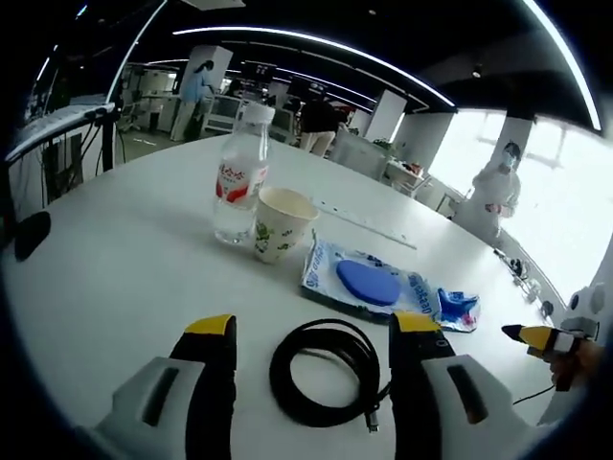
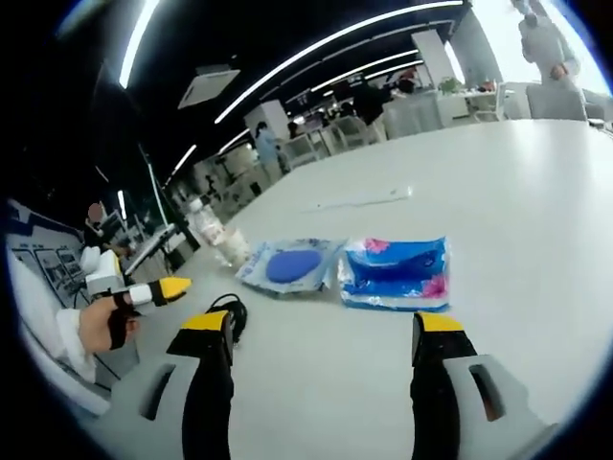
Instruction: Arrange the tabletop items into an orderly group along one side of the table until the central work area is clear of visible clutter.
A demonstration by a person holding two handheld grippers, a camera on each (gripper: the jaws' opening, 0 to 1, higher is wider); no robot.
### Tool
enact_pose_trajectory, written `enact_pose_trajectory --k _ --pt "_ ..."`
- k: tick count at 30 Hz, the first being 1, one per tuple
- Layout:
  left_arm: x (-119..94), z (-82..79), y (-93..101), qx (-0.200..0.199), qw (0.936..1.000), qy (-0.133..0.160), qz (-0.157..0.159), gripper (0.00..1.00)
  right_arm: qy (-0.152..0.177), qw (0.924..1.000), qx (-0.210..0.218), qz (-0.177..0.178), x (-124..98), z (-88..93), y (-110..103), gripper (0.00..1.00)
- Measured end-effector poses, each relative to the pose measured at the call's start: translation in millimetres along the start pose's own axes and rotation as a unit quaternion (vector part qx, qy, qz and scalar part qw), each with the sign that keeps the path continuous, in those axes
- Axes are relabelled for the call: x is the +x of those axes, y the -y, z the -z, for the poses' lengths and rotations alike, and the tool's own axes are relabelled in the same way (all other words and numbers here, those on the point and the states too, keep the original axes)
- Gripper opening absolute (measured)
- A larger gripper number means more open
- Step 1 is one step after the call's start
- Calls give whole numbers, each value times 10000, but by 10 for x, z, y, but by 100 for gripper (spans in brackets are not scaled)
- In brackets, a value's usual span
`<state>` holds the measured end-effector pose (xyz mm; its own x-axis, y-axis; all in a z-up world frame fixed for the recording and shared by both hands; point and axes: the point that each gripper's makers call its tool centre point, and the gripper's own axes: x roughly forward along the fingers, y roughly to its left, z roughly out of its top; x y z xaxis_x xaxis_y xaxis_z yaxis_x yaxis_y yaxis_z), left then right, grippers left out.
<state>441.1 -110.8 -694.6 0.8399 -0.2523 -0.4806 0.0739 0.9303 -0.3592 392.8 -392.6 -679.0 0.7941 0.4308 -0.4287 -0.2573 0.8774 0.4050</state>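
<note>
My left gripper is open just above the white table, and a black coiled cable lies framed between its jaws. Beyond the cable lie a clear packet with a blue oval pad and a smaller blue packet. Behind them stand a paper cup and a water bottle, side by side. My right gripper is open over bare table, with the blue oval packet and a blue-and-pink packet ahead of it.
A thin white strip lies further back on the table. The right gripper's yellow tip enters from the right, held by a hand. The left gripper and cable appear at left. People stand by desks behind.
</note>
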Motion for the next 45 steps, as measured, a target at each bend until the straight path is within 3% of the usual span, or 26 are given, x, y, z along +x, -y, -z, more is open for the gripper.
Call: enact_pose_trajectory --k 4,7,14,23,25,37,42,45 --pt "21 48 -11 195 9995 -231 16 62 -54 9999 117 57 -33 54 40 71" --pt "38 102 -14 235 9988 -415 58 57 -63 9995 -275 137 -62 46 88 71" --pt "62 226 -33 466 9967 -662 48 56 8 9997 -70 212 -149 83 120 71" --pt "95 370 -76 790 9911 -1067 27 51 -8 9996 61 265 -197 164 110 68" --pt "96 430 -135 1118 9851 -1302 -60 45 26 9996 49 266 -212 173 93 68" --pt "240 609 -148 1274 9786 -1614 -1 38 -104 9993 75 344 -325 287 101 66" --pt "304 601 -150 1549 9769 -1472 -52 35 -170 9989 102 427 -379 332 138 64" --pt "293 603 -194 2064 9668 -1501 -105 18 -160 9986 122 479 -401 326 163 62"
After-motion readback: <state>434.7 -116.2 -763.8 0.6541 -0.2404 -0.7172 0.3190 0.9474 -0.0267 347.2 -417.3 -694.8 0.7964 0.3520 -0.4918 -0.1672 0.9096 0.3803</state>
